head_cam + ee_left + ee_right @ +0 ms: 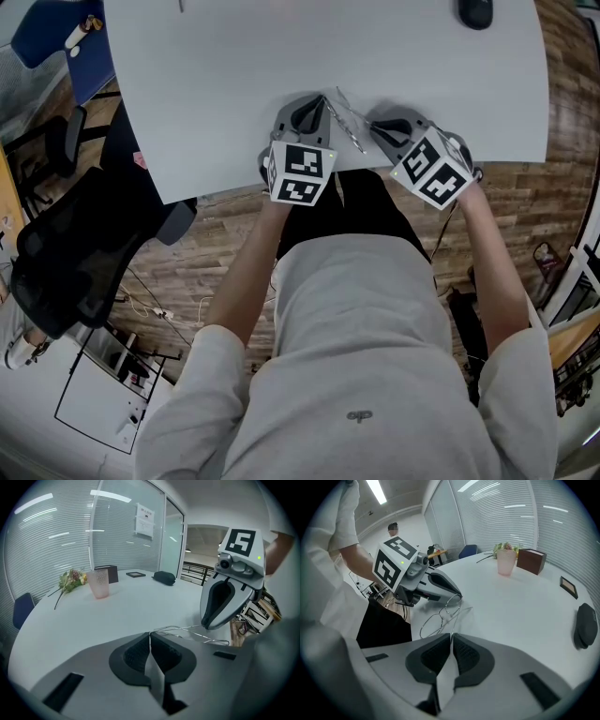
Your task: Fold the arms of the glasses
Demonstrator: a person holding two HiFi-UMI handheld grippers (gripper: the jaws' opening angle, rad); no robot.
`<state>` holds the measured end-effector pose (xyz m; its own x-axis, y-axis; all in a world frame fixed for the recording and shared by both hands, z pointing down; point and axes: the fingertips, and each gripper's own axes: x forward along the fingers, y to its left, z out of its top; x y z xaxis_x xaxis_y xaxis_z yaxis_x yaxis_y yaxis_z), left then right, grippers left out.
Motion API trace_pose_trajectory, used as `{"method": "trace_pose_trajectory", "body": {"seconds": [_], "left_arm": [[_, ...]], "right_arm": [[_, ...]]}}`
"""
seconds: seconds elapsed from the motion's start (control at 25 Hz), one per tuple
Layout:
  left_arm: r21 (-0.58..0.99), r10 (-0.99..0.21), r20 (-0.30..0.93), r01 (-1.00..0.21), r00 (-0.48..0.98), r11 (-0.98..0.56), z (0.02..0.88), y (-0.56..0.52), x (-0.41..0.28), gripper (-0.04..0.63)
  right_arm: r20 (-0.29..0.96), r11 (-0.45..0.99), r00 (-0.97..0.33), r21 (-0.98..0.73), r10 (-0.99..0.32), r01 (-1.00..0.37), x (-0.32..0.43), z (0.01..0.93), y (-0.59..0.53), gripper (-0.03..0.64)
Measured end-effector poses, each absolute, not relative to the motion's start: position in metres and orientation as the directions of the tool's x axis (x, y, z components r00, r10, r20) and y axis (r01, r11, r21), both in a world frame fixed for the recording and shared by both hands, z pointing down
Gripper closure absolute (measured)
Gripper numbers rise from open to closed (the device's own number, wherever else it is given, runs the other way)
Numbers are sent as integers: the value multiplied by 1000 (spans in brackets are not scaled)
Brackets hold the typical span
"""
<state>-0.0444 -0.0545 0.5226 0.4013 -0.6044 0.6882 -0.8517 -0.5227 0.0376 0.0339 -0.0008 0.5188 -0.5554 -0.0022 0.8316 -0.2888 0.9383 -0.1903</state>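
pinching glasses (451,605) at both ends, left gripper (150,633) and right gripper (452,634) clenched.

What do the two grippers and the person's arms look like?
Both the left gripper and right gripper have grey rounded shells with black ribbed pads. Each carries a white cube with black square markers and a green light. The sleeves are light grey.

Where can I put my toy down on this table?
The wide white table between the glasses and the computer mouse is bare. The near edge is crowded: the left gripper and right gripper meet at the glasses. The far side holds a pink cup, flowers and a brown box.
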Motion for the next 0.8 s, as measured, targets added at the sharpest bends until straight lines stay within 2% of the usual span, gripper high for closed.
{"method": "trace_pose_trajectory", "body": {"seconds": [0.8], "left_arm": [[29, -607, 687, -850, 400, -527, 524, -54, -39, 571]], "right_arm": [[806, 925, -590, -251, 37, -285, 21, 519, 24, 577]]}}
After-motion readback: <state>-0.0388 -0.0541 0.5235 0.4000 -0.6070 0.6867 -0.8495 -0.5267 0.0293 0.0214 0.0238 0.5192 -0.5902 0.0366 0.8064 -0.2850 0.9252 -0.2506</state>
